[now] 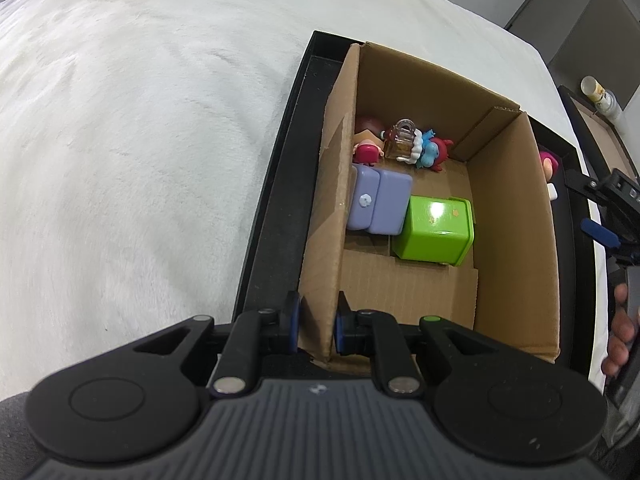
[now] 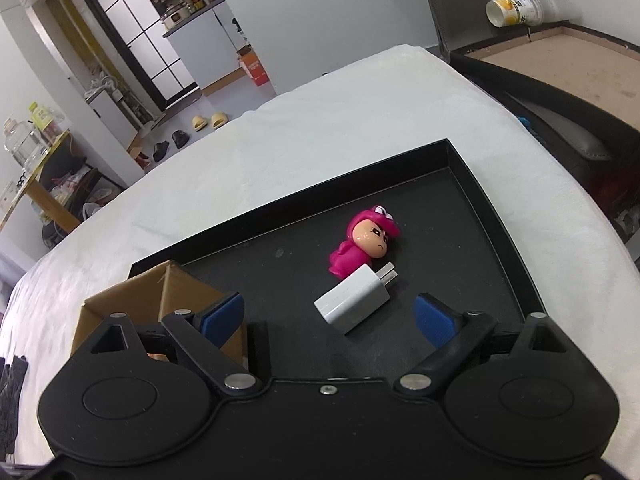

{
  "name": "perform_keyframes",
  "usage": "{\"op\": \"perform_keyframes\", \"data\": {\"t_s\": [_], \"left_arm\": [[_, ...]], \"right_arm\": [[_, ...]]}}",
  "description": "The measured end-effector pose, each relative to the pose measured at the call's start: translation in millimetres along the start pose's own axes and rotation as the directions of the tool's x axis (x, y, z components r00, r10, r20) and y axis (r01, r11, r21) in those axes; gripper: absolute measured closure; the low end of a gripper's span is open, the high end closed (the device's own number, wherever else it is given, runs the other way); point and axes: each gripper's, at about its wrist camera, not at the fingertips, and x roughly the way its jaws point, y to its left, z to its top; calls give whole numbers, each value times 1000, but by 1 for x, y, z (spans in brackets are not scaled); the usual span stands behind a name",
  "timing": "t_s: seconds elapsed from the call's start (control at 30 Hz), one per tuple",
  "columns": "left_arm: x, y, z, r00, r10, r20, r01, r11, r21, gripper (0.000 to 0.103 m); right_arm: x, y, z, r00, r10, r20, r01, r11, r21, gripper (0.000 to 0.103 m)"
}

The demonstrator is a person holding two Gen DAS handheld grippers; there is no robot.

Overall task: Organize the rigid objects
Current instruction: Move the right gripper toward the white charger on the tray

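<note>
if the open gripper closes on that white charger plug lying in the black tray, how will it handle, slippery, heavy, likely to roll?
The white charger plug looks like glossy hard plastic, so it is probably stiff but somewhat slick between the jaws. Its boxy, flat-sided body should not roll on the black tray; a push would likely slide it. It lies beside the pink figurine, so a push that way may nudge that too.

Pink figure half hidden by box wall

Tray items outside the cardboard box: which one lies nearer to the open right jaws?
The white charger; the pink figurine lies beyond it.
</note>
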Motion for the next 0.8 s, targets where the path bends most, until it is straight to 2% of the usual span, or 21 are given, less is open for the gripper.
{"op": "perform_keyframes", "data": {"t_s": [0.23,0.37,0.6,0.63,0.67,0.77,0.8], "left_arm": [[2,-2,0,1000,4,-3,-4,1000,17,88],[2,-4,0,1000,7,-3,-7,1000,22,88],[2,-2,1,1000,2,-5,-2,1000,26,88],[2,-2,1,1000,2,-5,-1,1000,27,88],[2,-2,1,1000,2,-6,-2,1000,27,88],[1,-3,0,1000,3,-5,-3,1000,29,88],[1,-3,0,1000,3,-4,-3,1000,29,88]], "right_arm": [[12,-6,1,1000,-11,21,10,999,42,22],[25,-7,2,999,-33,-13,33,998,45,39],[42,-3,1,999,-51,-15,51,998,34,41],[45,-3,1,998,-56,-19,56,998,31,44],[46,-3,1,998,-64,-27,65,998,26,52],[43,-3,0,996,-82,-28,82,997,8,59],[41,-3,-1,996,-85,-29,85,996,0,65]]}}
